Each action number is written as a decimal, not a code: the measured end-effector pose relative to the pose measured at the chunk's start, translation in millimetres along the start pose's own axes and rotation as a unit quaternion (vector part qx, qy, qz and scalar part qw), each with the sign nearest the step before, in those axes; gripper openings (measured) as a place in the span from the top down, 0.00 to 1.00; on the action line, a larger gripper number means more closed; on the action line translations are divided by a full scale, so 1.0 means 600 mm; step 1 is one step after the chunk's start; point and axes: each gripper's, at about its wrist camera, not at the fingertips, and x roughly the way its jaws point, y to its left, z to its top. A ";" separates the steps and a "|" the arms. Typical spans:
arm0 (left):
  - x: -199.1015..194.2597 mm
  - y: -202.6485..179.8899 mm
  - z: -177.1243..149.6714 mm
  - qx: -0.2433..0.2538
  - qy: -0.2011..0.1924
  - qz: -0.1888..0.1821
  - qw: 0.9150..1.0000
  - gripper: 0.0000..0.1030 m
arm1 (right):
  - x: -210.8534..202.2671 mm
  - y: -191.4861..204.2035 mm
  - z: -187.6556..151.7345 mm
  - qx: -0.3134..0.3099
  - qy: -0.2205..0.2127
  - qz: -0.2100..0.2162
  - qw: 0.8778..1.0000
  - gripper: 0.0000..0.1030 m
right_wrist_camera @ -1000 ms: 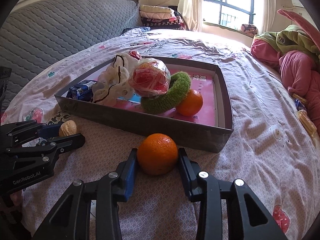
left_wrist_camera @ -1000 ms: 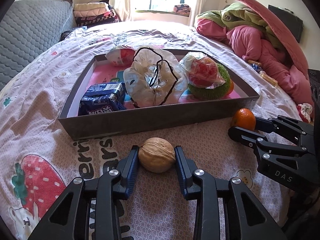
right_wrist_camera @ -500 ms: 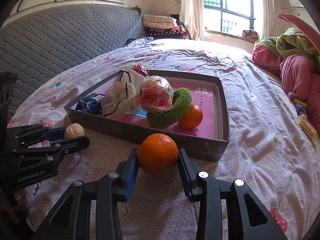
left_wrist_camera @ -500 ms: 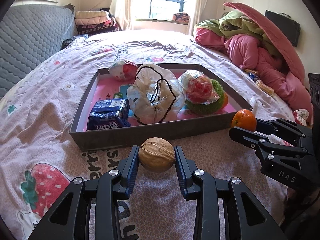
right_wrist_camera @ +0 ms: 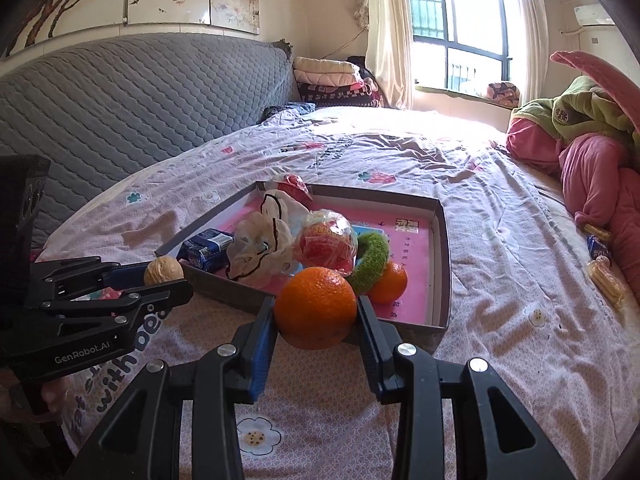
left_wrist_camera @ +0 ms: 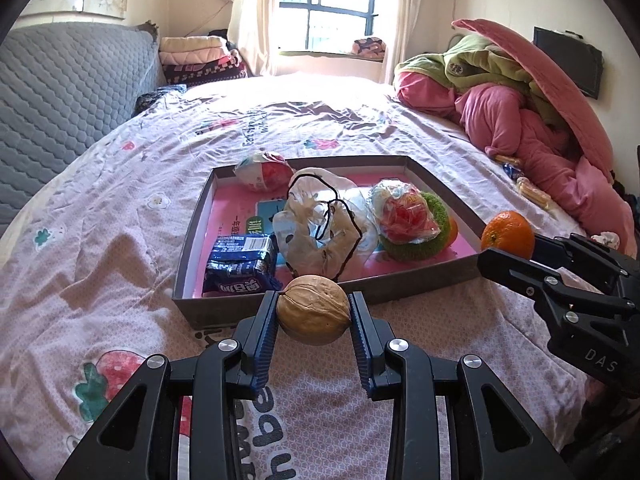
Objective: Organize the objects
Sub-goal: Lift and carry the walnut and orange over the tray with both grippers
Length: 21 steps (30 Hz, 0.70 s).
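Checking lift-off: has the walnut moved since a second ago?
Yes. The walnut, clamped in the left tool, rose from below the tray's near wall to overlapping it.

Walnut: tan, wrinkled whole walnut [left_wrist_camera: 313,309], pinched in jaws, above the bed.
Orange: round, glossy orange fruit [right_wrist_camera: 315,307], pinched likewise, near the shallow grey cardboard tray [right_wrist_camera: 440,268].

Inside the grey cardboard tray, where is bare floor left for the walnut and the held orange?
The grey cardboard tray has bare pink floor along its right wall, beyond the loose orange and green fuzzy ring. The left half is crowded: blue snack packet, crumpled clear plastic bag, wrapped red ball.
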 end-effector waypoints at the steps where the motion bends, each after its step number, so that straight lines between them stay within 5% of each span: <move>1: -0.001 0.002 0.003 -0.002 0.000 0.002 1.000 0.65 | -0.004 0.002 0.003 -0.001 -0.004 0.001 1.000 0.62; 21: -0.006 0.053 0.086 -0.011 -0.035 0.015 0.999 0.65 | -0.006 0.020 0.091 -0.030 -0.046 -0.002 0.998 0.62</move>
